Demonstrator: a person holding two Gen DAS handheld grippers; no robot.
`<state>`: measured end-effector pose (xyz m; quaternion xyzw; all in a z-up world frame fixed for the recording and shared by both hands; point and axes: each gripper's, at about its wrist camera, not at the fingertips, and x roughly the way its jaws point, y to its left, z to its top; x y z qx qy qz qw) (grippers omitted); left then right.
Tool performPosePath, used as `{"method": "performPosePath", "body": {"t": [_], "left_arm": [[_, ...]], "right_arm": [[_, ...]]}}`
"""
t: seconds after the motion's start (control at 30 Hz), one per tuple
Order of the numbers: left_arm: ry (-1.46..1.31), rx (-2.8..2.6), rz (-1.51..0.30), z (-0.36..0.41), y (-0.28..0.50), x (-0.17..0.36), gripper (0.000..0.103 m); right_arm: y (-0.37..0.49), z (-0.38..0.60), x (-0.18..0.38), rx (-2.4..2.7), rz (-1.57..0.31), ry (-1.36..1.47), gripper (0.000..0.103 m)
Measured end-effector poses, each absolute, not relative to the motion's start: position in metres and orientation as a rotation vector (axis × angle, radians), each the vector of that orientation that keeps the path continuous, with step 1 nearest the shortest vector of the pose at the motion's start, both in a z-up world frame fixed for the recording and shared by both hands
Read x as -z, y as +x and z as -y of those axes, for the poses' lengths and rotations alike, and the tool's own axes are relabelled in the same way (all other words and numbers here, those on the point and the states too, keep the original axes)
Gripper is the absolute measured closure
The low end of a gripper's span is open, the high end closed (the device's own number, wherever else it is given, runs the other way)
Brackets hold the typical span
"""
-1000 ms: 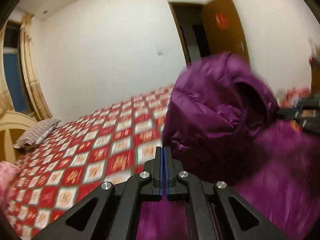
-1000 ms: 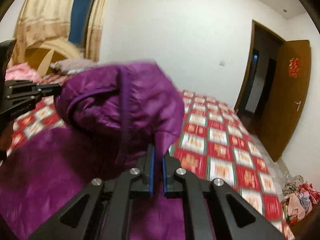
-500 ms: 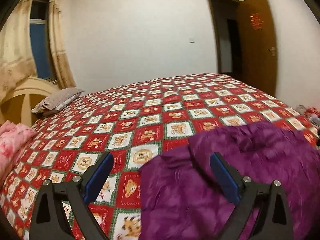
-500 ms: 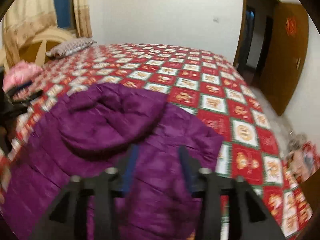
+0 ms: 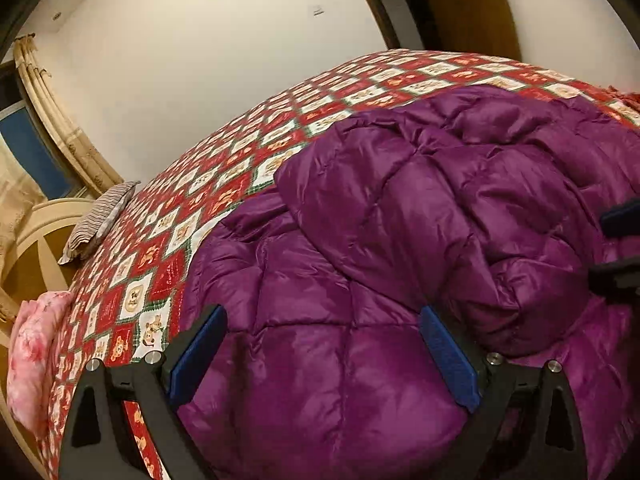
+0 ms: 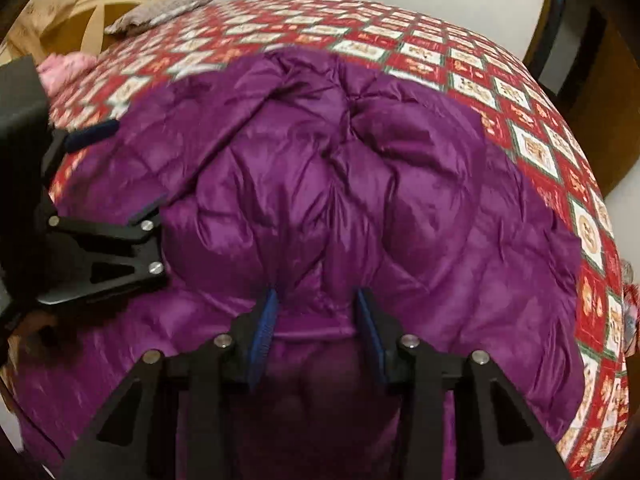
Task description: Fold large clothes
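A large purple quilted down jacket (image 5: 380,264) lies on the bed, its upper part with the hood folded over the body; it fills the right wrist view (image 6: 320,200) too. My left gripper (image 5: 324,320) is open and empty, just above the jacket's left part. My right gripper (image 6: 316,304) is open and empty, close over the jacket's middle near a fold edge. The left gripper shows at the left in the right wrist view (image 6: 116,168). The right gripper's fingers (image 5: 620,220) show at the right edge of the left wrist view.
The bed has a red and white patterned cover (image 5: 208,200) (image 6: 520,92). A striped pillow (image 5: 100,216) and a pink cloth (image 5: 32,352) lie near the wooden headboard (image 5: 36,248). A wooden door (image 5: 460,4) stands behind the bed.
Both grippers were shut on the jacket and held its top raised. They opened, the top dropped folded onto the body, and both grippers have since lowered close over the jacket.
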<state>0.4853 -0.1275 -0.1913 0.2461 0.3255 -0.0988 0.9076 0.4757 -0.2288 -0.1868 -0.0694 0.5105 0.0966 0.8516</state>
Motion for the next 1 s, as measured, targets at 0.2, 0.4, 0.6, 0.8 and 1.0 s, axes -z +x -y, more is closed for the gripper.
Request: {"method": "performPosePath", "body": {"t": [0.2,0.4,0.6,0.8,1.0], "left_arm": [[0.366,0.139,-0.616,0.111,0.499,0.149,0.006],[0.235,0.048,-0.581,0.102,0.533,0.108,0.006],[0.144,-0.029,-0.621,0.118,0.571,0.11,0.006],[0.208,-0.053,-0.687,0.149,0.593,0.152,0.006],[0.265,-0.054,-0.792,0.154,0.602,0.196,0.005]], "right_arm": [[0.471,0.232,0.189,-0.224,-1.101,-0.161,0.059],[0.47,0.237,0.165,-0.219,-1.062,-0.114,0.059],[0.485,0.265,0.117,-0.06,-0.82,0.112,0.064],[0.556,0.28,0.144,0.134,-0.751,0.239,0.074],[0.564,0.277,0.197,0.118,-0.858,0.2,0.074]]}}
